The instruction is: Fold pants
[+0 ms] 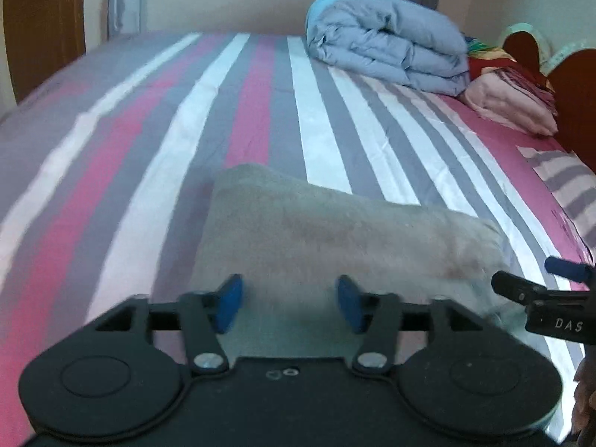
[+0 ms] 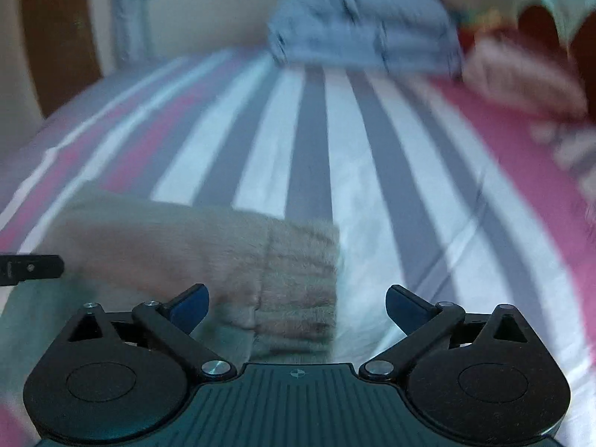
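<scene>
The beige fleece pants (image 1: 335,238) lie folded into a thick rectangle on the striped bed sheet (image 1: 149,149). My left gripper (image 1: 290,303) is open and empty, its blue pads (image 1: 229,303) just short of the pants' near edge. The right gripper shows at the right edge of the left wrist view (image 1: 540,290). In the right wrist view the pants (image 2: 208,260) lie left of centre, ribbed waistband (image 2: 301,283) at the right end. My right gripper (image 2: 298,311) is open and empty above that band's near edge. The right wrist view is motion-blurred.
A folded blue-grey quilt (image 1: 387,41) lies at the far side of the bed, also in the right wrist view (image 2: 365,29). Pink and red folded cloth (image 1: 510,100) and a dark wooden headboard (image 1: 573,104) stand at the right. A wooden door (image 1: 41,26) is at the left.
</scene>
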